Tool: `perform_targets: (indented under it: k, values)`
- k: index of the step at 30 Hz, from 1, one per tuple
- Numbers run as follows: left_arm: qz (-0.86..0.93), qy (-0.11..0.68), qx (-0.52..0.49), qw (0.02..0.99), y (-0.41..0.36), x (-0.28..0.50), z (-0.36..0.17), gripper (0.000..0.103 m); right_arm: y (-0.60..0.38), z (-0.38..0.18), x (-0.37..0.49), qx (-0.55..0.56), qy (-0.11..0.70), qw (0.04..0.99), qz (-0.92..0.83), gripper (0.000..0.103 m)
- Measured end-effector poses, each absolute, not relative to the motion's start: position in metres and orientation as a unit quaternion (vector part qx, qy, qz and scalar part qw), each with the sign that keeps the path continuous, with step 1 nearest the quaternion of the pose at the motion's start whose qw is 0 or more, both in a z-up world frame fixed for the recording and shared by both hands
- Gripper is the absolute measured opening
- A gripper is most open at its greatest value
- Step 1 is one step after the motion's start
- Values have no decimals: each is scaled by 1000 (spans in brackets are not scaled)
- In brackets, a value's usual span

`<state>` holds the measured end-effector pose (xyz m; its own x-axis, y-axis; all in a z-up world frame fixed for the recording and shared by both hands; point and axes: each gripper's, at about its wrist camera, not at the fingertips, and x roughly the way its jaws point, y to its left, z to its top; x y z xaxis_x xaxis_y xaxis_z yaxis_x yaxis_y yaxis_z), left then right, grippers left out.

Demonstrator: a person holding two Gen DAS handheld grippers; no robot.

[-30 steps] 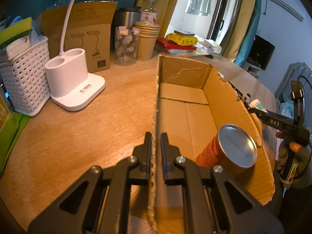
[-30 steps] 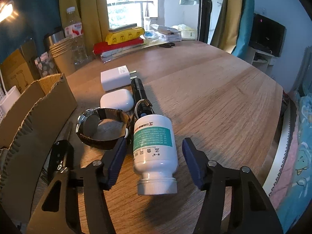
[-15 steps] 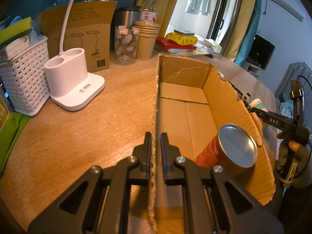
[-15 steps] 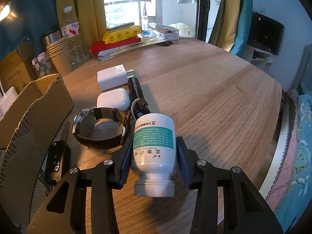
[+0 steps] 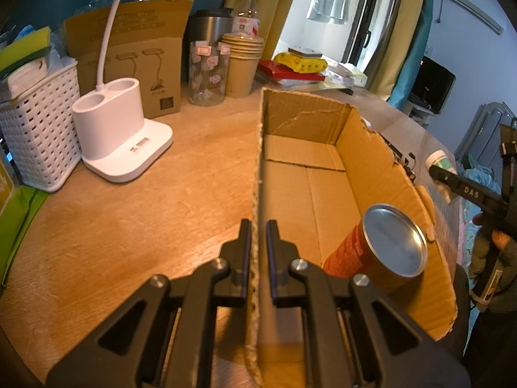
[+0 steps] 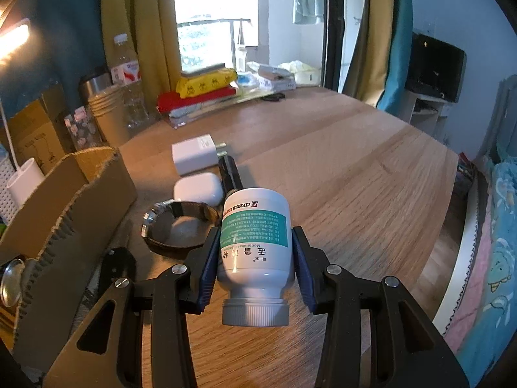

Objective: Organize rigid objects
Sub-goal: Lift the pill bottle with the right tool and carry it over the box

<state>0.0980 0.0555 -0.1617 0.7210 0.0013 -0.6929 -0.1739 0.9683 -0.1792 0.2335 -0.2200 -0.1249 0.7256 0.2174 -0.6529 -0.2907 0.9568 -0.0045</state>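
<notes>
Right wrist: blue-padded right gripper (image 6: 255, 255) clamps smooth cylindrical pill bottle (image 6: 254, 245).

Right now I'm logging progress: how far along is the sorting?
Done: the red can lies in the cardboard box, whose wall the left gripper clamps. In hand: the right gripper grips the pill bottle. Left: wristwatch, earbud case, charger, flashlight.

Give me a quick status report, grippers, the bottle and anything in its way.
Left gripper shut on cardboard box wall. Right gripper shut on white pill bottle, cap toward camera. Red can already boxed. Wristwatch, earbud case lie beside the bottle.
</notes>
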Motion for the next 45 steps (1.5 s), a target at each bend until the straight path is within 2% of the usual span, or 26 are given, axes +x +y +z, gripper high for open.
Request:
perform_targets:
  k: [25, 45]
  values:
    - [47, 371, -117, 920, 56, 98, -162, 9, -159, -66, 184, -85, 275, 934, 212, 45]
    - [47, 371, -117, 920, 56, 99, -161, 9, -85, -68, 156, -122, 271, 909, 291, 45]
